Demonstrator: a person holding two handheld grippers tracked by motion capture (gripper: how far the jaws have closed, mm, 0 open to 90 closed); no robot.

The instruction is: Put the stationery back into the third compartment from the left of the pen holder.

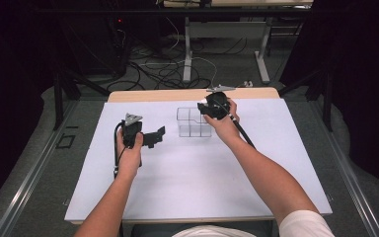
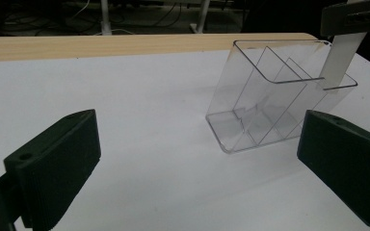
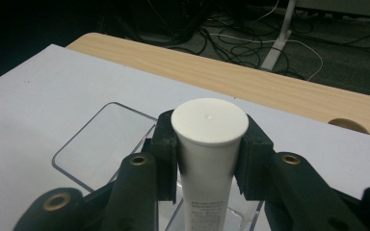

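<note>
Gripped white plastic tube [image 3: 207,159] just below its cap in right gripper [image 3: 209,159], above clear divided plastic organiser [image 1: 193,122] at table's twelve o'clock. Looked light, smooth, slippery. Left gripper [image 2: 197,163] gaped wide, empty.

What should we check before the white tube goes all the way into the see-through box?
1. Right gripper shut on the white tube: ok.
2. Tube over the clear box, its lower end at a corner compartment: ok.
3. Tube upright: it looks a little tilted in the left gripper view, cannot tell.
4. Compartment empty: ok, nothing seen inside.
5. Left gripper open and apart from the box: ok.
6. Box flat on the white table: ok.
</note>
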